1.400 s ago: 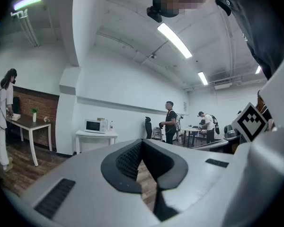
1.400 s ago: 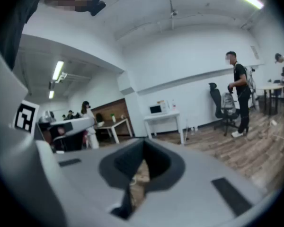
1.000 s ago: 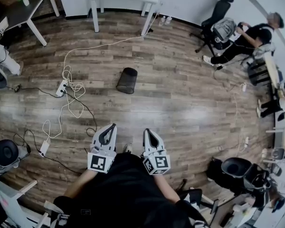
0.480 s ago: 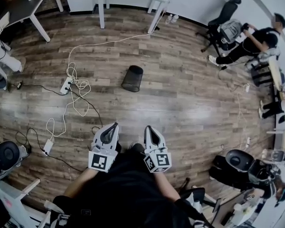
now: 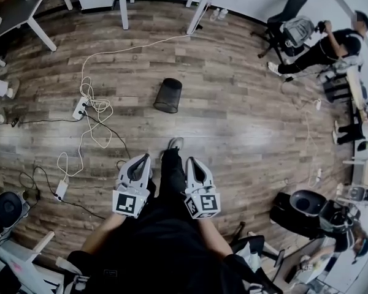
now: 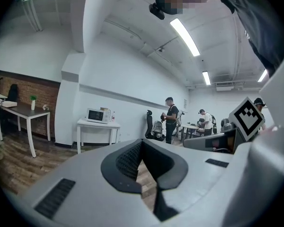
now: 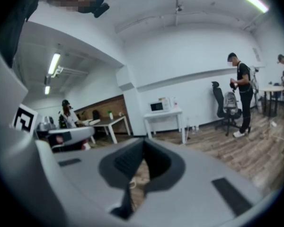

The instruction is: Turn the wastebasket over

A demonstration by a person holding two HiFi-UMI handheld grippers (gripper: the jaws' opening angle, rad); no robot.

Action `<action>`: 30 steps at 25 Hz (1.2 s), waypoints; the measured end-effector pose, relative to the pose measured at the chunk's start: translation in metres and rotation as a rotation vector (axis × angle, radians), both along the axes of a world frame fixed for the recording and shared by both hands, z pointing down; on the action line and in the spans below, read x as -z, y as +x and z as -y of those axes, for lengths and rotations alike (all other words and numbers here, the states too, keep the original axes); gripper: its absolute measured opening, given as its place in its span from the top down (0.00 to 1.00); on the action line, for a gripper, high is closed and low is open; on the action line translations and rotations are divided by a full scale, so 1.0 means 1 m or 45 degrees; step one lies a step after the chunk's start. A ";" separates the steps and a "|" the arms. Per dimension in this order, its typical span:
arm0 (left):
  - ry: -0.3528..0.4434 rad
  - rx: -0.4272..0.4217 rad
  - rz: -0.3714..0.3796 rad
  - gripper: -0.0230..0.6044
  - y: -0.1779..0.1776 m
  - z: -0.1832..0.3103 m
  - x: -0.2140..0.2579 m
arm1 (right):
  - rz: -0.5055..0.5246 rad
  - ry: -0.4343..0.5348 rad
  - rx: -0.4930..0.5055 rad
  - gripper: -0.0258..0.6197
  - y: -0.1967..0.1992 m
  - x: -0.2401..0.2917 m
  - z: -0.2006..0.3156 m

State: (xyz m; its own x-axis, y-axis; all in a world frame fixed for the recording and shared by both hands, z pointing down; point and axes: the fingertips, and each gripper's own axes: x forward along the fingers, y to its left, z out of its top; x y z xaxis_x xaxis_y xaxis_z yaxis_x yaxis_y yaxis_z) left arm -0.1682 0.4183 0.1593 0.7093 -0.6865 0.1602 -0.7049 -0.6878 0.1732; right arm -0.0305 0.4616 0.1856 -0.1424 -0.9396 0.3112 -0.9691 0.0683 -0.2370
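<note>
Wastebasket (image 5: pixel 168 95) on wooden floor (image 5: pixel 245 121), well ahead of both grippers, white cable tangle (image 5: pixel 95 111) to its left. Left gripper (image 5: pixel 145 158): fingers clenched, nothing between. Right gripper (image 5: pixel 190 162): fingers clenched, empty. Grippers side by side.

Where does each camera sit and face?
Head view: on the person's head, steeply down at the wastebasket; left claw, right claw, arms show.
Left gripper view: on the left claw, looking along its shut jaws; right claw's cube shows.
Right gripper view: on the right claw, along its shut jaws; left claw's cube shows.
Shared: both gripper views face the microwave.
</note>
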 end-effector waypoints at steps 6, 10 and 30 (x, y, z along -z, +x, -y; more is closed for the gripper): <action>0.000 0.007 0.022 0.91 0.032 0.045 -0.009 | 0.004 -0.012 0.014 0.91 0.032 -0.015 0.053; -0.007 0.029 0.051 0.91 0.062 0.090 -0.014 | -0.003 -0.027 0.068 0.91 0.058 -0.024 0.102; -0.001 0.113 0.145 0.91 0.145 0.260 -0.034 | -0.047 -0.161 0.192 0.91 0.156 -0.122 0.290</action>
